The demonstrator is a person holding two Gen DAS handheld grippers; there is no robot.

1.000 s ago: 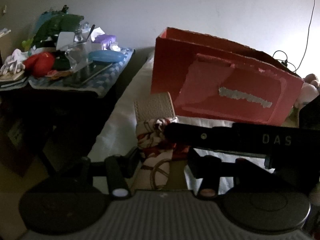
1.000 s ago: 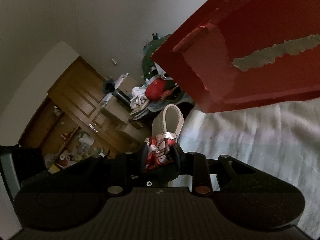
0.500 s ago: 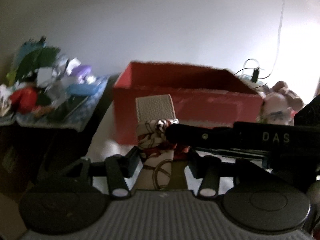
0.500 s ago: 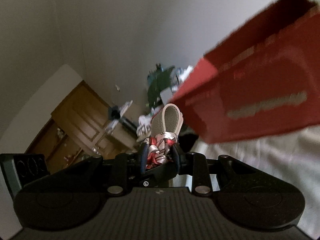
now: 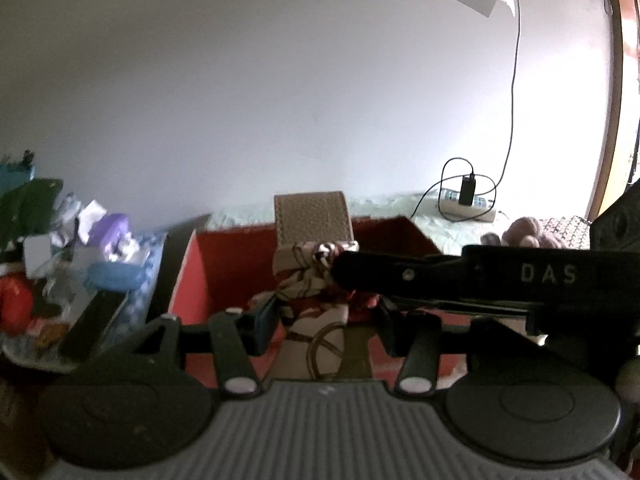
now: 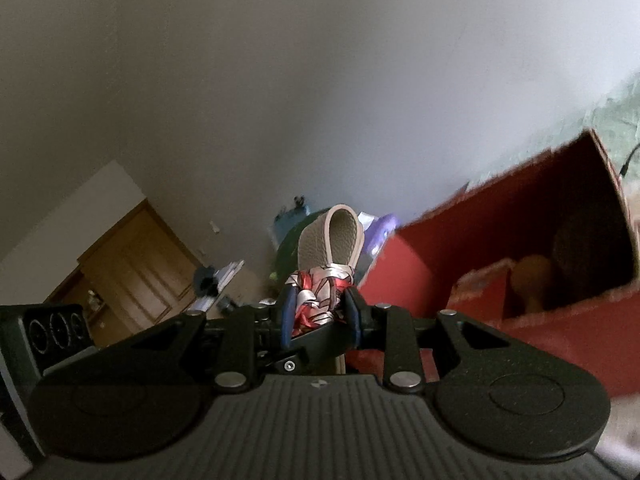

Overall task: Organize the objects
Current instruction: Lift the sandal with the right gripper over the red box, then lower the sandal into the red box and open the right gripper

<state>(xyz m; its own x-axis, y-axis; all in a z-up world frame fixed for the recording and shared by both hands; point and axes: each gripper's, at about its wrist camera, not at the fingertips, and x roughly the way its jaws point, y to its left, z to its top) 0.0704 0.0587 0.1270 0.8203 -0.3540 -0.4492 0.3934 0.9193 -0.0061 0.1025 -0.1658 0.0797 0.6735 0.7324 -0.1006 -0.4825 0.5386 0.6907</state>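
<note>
red box (image 5: 224, 268) behind strap (image 5: 314, 226); both tongs (image 5: 320, 316) (image 6: 320, 312) clamping strap, cluttered table (image 5: 80, 280) left.

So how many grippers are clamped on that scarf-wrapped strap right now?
2. The left gripper holds the scarf-wrapped strap low on its patterned fabric; the right gripper pinches it from the side, its finger crossing the left wrist view above the red box.

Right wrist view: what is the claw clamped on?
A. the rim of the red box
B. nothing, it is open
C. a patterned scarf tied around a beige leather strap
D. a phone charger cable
C: the right claw is shut on the red-and-white scarf knotted around the beige strap, with the red box apart to its right.
</note>
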